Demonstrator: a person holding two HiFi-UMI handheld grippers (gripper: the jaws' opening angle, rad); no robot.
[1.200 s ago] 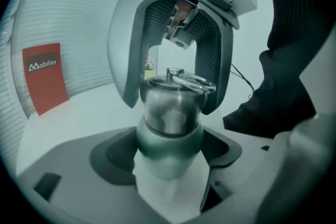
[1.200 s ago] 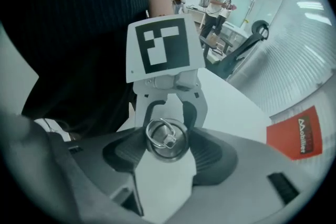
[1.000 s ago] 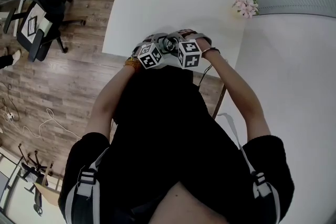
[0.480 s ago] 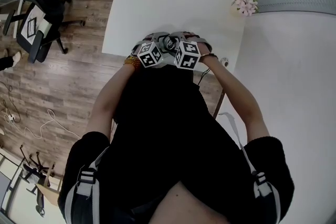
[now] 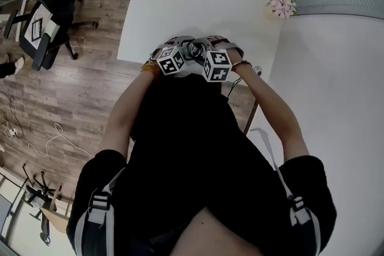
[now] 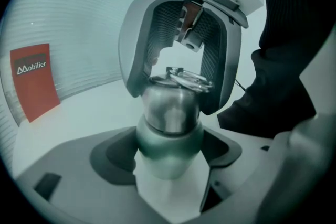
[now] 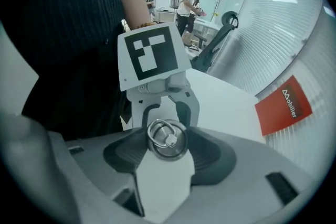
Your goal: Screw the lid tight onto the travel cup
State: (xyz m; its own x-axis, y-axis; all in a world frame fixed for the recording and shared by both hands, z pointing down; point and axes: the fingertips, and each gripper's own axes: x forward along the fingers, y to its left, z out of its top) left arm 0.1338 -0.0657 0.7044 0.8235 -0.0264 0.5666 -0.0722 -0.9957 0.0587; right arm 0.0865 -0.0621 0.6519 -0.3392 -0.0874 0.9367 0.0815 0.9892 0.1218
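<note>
My left gripper clamps the travel cup body side-on at my chest, and my right gripper, jaws just closed in further, pinches the lid from directly above, along the cup's long axis.

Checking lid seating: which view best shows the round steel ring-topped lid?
Right gripper view: it looks straight down on the round steel lid, ring visible. Left gripper view shows it edge-on; head view, too small to tell.
</note>
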